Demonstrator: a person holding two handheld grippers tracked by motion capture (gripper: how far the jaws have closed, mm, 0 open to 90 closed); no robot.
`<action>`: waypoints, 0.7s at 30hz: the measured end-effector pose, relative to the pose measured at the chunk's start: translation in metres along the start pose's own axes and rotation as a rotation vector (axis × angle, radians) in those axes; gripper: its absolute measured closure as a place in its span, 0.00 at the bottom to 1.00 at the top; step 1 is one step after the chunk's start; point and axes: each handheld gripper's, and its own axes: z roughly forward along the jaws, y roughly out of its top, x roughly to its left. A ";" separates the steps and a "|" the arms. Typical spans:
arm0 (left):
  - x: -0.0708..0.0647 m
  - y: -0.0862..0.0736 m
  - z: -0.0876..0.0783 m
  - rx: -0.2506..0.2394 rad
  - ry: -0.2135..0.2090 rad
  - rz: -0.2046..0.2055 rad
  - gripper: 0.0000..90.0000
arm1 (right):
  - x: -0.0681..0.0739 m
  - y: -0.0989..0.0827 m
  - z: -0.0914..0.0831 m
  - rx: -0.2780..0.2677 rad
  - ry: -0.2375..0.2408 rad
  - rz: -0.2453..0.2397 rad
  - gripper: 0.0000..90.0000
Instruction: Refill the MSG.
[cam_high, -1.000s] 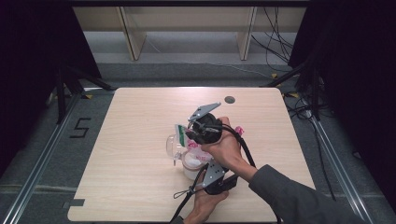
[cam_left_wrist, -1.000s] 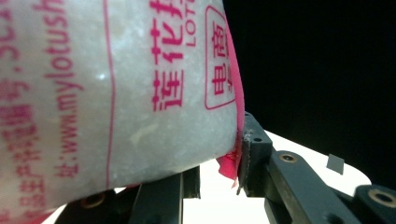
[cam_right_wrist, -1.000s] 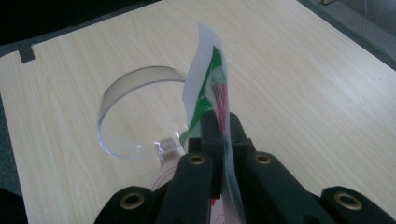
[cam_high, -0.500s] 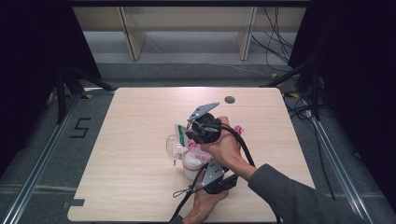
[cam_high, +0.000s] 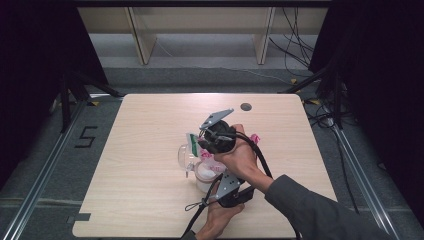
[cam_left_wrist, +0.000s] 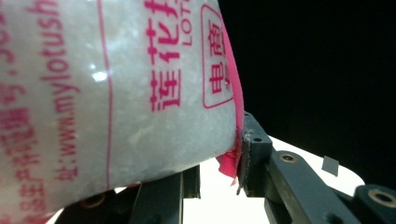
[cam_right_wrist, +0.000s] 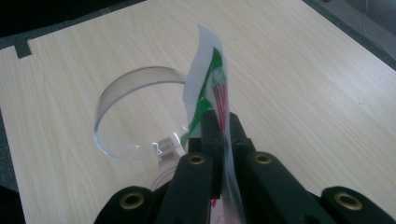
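Right claw (cam_right_wrist: 223, 122) pinching bag's top edge (cam_right_wrist: 208, 79) | left claw (cam_left_wrist: 217, 175) clamped on bag body (cam_left_wrist: 116, 93) over clear cup (cam_right_wrist: 135, 112) | risk: film tears, grains spill onto table (cam_high: 150, 200)

Light wooden table (cam_high: 140, 200) under my grippers. Dark round hole (cam_high: 245, 106) in tabletop beyond my right gripper. Number 5 marking (cam_high: 86, 136) on floor, far left of my grippers. Pale shelving (cam_high: 200, 30) well beyond.
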 end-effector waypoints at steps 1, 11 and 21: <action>0.000 0.000 0.000 -0.001 -0.002 -0.002 0.81 | 0.000 0.000 0.000 -0.002 -0.001 -0.006 1.00; 0.000 0.000 0.000 -0.002 -0.008 -0.005 0.81 | -0.001 -0.001 0.002 -0.003 -0.006 -0.020 1.00; 0.000 -0.001 0.000 0.001 -0.002 0.003 0.81 | -0.001 -0.002 0.002 -0.001 0.002 -0.015 1.00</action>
